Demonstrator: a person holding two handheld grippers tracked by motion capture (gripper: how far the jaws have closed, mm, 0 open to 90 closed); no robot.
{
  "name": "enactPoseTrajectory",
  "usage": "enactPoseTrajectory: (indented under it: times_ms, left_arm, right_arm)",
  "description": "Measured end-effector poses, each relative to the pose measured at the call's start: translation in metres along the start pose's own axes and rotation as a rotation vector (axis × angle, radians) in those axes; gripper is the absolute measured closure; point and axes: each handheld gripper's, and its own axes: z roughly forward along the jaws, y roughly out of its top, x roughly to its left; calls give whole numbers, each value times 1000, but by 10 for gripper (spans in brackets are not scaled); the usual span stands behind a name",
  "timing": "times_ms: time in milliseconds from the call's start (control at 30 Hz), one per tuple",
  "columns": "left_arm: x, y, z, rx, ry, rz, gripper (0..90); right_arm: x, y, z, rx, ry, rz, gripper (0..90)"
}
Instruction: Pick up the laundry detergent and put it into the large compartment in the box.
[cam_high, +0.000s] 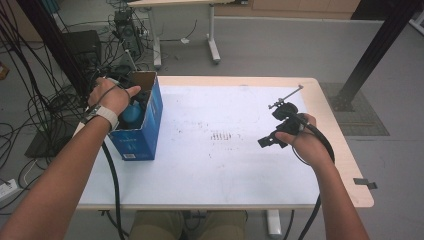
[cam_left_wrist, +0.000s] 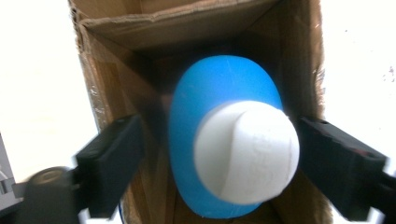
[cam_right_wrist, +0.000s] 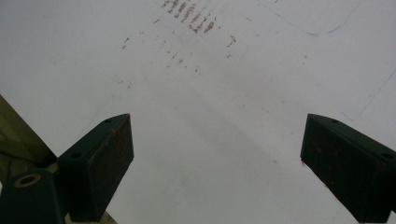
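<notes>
- The left gripper (cam_left_wrist: 215, 158) reaches down into the open top of a blue cardboard box (cam_high: 150, 125) at the table's left edge; from the high view the left hand (cam_high: 111, 95) covers it above the box
- In the left gripper view its 2 black jaws stand apart on either side of a blue object (cam_left_wrist: 210, 93) with a white rounded end (cam_left_wrist: 246, 151) that faces the camera
- The jaw on the left of that view has a clear gap to the blue object; the jaw on the right sits just beside the white end, and I cannot tell whether it touches
- The blue object lies inside the box, between its brown cardboard walls; from above, a patch of it (cam_high: 132, 113) shows under the left hand
- The right gripper (cam_high: 280, 131) is held in the right hand (cam_high: 305, 142) over the right part of the white table (cam_high: 225, 165), well apart from the box
- In the right gripper view its 2 jaws are spread wide with nothing between them, over a bare tabletop (cam_right_wrist: 201, 93) marked with small reddish-brown smudges (cam_right_wrist: 191, 21)
</notes>
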Motion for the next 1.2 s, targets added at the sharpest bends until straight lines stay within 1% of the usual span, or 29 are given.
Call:
enactPoseTrajectory:
  times_ms: [33, 67, 133, 233, 367, 433, 500, 600, 733, 800, 900, 1100, 1200]
  left_arm:
    - [-1, 0, -2, 0, 0, -2, 72]
    - [-1, 0, -4, -2, -1, 5, 65]
    - [0, 0, -7, -3, -24, 7, 69]
    - [-6, -1, -13, -11, -18, 33, 70]
    - [-9, -3, -24, -31, -48, 60, 51]
    - [-13, -4, -31, -42, -39, 70, 52]
    - [-15, -4, -39, -49, -39, 78, 52]
    - [-19, -5, -50, -61, -24, 91, 55]
    - [-21, -5, -64, -73, -24, 110, 57]
    - [-21, -5, -70, -83, -32, 115, 56]
    - [-19, -6, -79, -92, -56, 124, 56]
    - [-20, -9, -95, -121, -78, 166, 56]
    - [-24, -11, -104, -133, -84, 203, 56]
  right_arm:
    - [0, 0, 0, -1, 0, -3, 95]
    - [0, 1, 0, 1, 0, -3, 95]
    - [1, 2, -1, -1, -1, -6, 95]
    - [2, 4, -2, -1, -2, -10, 95]
    - [3, 3, -4, -7, -3, -8, 95]
    - [3, 2, -5, -9, -5, -5, 95]
    - [3, 2, -5, -10, -6, -9, 95]
    - [3, 2, -6, -11, -8, -11, 95]
    - [4, 2, -7, -13, -9, -10, 95]
    - [4, 3, -8, -12, -10, -9, 95]
    - [4, 3, -10, -14, -13, -7, 95]
    - [4, 3, -14, -17, -19, -6, 95]
    - [4, 3, -16, -20, -20, -10, 95]
